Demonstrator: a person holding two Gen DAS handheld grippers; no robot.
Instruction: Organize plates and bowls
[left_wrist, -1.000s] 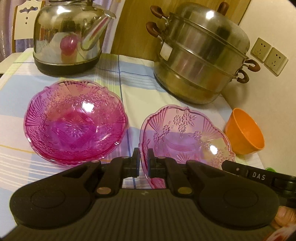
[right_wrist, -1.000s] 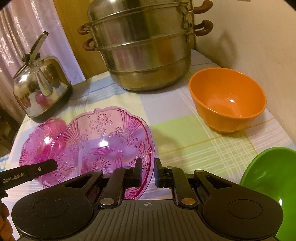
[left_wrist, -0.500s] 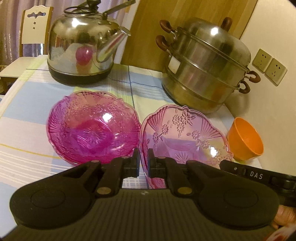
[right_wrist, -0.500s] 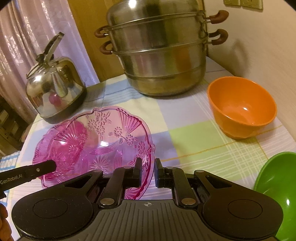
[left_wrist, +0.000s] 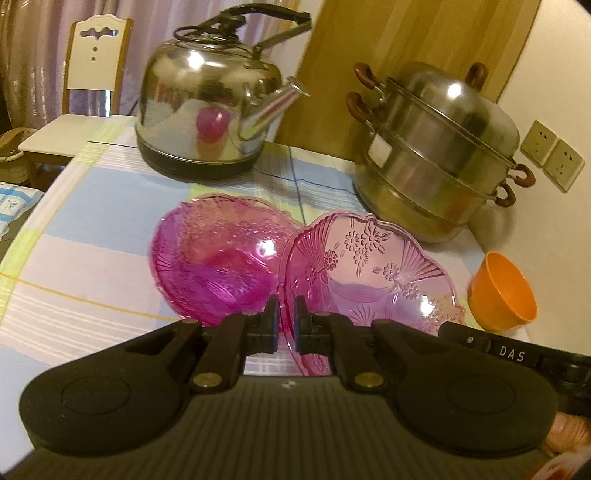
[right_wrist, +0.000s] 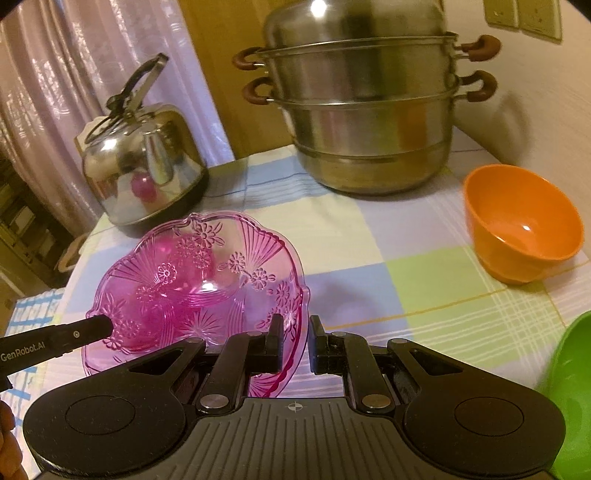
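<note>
Both grippers hold one light pink glass plate (left_wrist: 373, 273) by its rim, lifted above the table. My left gripper (left_wrist: 285, 323) is shut on its left edge. My right gripper (right_wrist: 295, 343) is shut on its right edge, and the plate (right_wrist: 199, 284) shows tilted there. A darker magenta glass plate (left_wrist: 210, 258) lies on the tablecloth to the left; the held plate overlaps its right side in view. An orange bowl (right_wrist: 521, 221) sits at the right, also in the left wrist view (left_wrist: 504, 293). A green bowl (right_wrist: 569, 398) is at the near right.
A steel kettle (left_wrist: 210, 110) stands at the back left and a stacked steel steamer pot (left_wrist: 436, 155) at the back right, near the wall with sockets (left_wrist: 552, 158). A checked tablecloth (right_wrist: 369, 240) covers the table. A chair (left_wrist: 85, 85) stands beyond the left edge.
The held light pink plate has risen and moved left, toward and over the magenta plate. Both grippers keep their hold. The kettle and pot look farther off.
</note>
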